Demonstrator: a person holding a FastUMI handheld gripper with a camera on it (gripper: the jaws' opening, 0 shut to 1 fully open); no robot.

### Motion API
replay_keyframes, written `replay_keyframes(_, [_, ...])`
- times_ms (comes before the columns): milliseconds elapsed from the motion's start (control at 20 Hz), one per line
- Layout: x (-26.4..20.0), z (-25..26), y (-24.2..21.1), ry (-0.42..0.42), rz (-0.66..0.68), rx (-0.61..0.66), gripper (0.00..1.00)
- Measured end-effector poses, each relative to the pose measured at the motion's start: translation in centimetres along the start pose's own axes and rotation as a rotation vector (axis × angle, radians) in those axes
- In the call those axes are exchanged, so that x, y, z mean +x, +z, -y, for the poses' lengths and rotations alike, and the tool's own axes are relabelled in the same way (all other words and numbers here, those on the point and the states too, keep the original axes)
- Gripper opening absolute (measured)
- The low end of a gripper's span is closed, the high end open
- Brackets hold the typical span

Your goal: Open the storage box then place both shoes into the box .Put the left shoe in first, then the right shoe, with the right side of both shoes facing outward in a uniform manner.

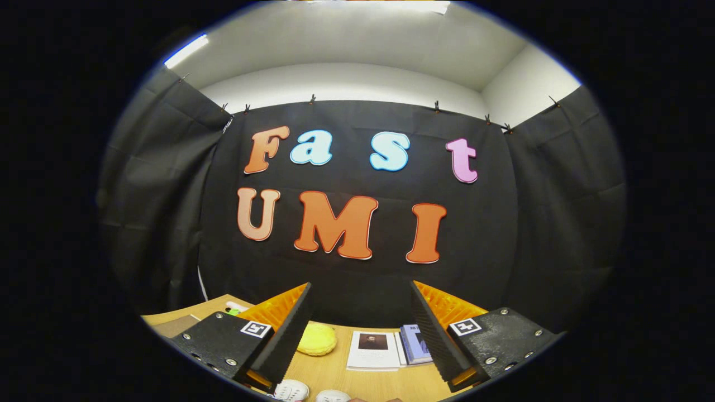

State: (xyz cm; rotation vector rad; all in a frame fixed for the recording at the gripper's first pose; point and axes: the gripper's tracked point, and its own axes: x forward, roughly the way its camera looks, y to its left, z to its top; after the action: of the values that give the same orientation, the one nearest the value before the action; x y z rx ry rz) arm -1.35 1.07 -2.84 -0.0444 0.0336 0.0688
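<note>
Gripper (360, 329): fingers spread wide, holding nothing, raised above table (329, 374). Shoes (291, 389): two pale toes at table's near edge, between the fingers. Yellow sponge (317, 339) and booklets (373, 350) beyond. Storage box unseen; task judged barely begun.

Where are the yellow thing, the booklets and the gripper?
yellow thing (317, 339): gripper view, middle of its top, between the fingers.
booklets (373, 350): gripper view, cover of the nearer one.
gripper (362, 329): gripper view, midway between the open fingertips, holding nothing.
</note>
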Motion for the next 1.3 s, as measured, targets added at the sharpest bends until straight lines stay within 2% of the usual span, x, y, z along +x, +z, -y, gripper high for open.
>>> replay_keyframes(350, [0.6, -5.0, -7.9, 0.12, -0.232, 0.102, 1.0])
replay_keyframes(600, [-0.5, -9.9, -13.1, 0.235, -0.42, 0.162, 1.0])
replay_keyframes(850, [-1.9, -15.2, -17.3, 0.352, -0.599, 0.337, 0.99])
replay_keyframes(1200, [-4.9, -20.7, -23.9, 0.434, -0.856, 0.493, 0.99])
replay_keyframes(1300, [-5.7, -22.5, -25.0, 0.466, -0.919, 0.572, 0.99])
